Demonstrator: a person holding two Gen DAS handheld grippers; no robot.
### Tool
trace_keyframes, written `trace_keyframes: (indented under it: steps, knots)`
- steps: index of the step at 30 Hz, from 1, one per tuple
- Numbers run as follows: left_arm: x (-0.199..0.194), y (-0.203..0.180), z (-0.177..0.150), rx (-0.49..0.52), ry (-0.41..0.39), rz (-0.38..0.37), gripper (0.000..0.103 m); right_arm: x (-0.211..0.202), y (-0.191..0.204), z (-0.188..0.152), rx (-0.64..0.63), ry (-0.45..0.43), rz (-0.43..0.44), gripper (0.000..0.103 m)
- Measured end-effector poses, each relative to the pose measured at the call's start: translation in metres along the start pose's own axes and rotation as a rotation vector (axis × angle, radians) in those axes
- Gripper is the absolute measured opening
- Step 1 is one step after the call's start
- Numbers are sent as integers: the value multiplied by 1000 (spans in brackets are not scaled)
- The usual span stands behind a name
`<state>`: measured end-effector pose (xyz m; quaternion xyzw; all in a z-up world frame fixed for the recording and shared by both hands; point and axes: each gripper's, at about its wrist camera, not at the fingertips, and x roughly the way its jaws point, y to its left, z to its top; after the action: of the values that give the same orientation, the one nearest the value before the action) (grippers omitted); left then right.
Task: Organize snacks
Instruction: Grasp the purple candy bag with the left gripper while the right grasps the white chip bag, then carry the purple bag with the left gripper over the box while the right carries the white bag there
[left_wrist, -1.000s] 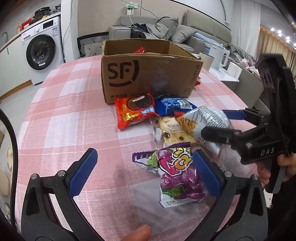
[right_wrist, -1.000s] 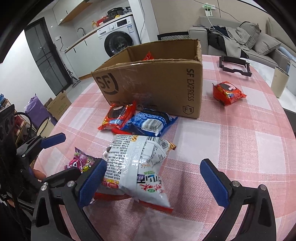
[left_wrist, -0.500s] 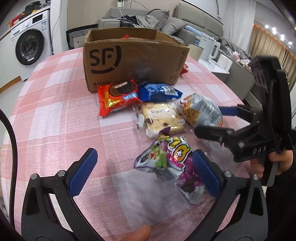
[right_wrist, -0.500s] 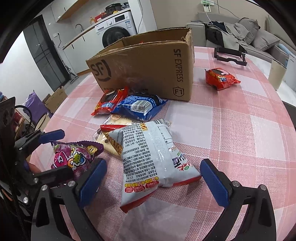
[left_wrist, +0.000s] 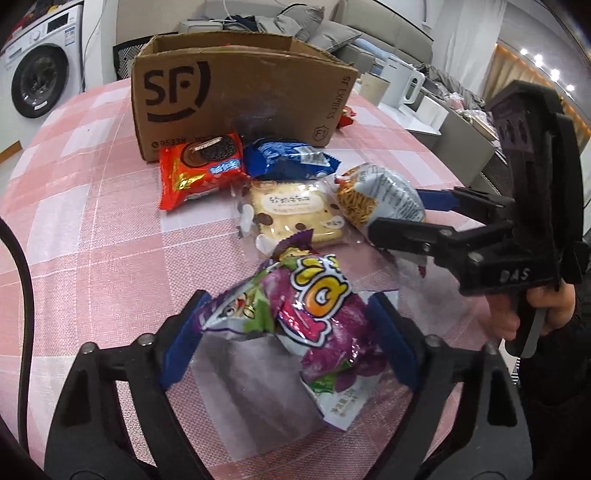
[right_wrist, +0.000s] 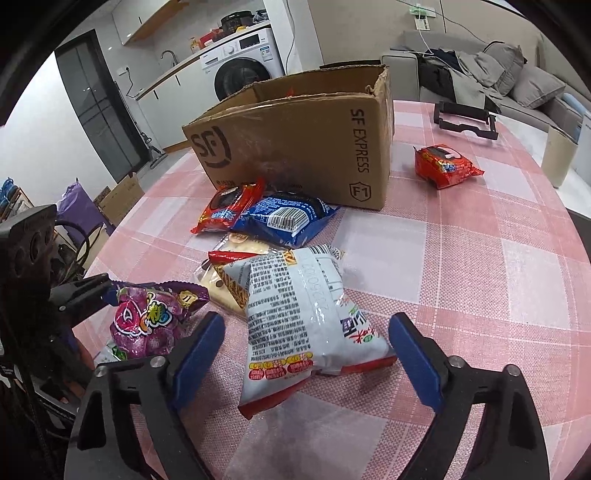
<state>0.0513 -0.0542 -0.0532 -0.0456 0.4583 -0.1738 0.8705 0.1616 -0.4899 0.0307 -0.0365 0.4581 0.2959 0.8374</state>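
On the tabletop (right_wrist: 461, 258):
Left gripper (left_wrist: 291, 339): closing; purple packet (left_wrist: 317, 314) straddled, apparently touched.
Right gripper (right_wrist: 306, 343): closing; white packet (right_wrist: 295, 310) lengthwise between, untouched.

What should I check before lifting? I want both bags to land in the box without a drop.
1. Purple crinkly candy bag between the closing left gripper pads: ok.
2. White printed noodle bag between the closing right gripper pads: ok.
3. Right pads pressing the bag: not ok, gaps on both sides.
4. Left grip firm: cannot tell.
5. Brown cardboard SF box open on top: ok.
6. Room inside the box: cannot tell.
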Motion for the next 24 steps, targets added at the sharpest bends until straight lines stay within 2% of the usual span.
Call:
trace_keyframes:
  steps: [5,6,7,10,12,18,22,24]
  knots:
    - [-4,-3,-1,21,-16,-43,66,0,-2,1,2,0,4,85]
    - [-4,-5,-2,26,-15,-45,58,0,-2,1,-1,1,5,85]
    - [-4,-6,-2,29,-12,-49,55,0,-3,1,-2,2,5,84]
    - [-6,-5,-2,21,-19,-56,53,-2,-5,1,13,6,34,83]
    - [-8,-3,-2,13,-28,-59,48,-4,-7,2,14,5,42,82]
    - [-22,4,-1,1,-77,-68,45,1,-7,2,9,20,35,75]
    - [-30,7,0,-3,-103,-62,45,0,-6,2,13,12,53,60]
    - [-33,8,1,-3,-113,-60,45,-4,-7,2,16,-5,69,56]
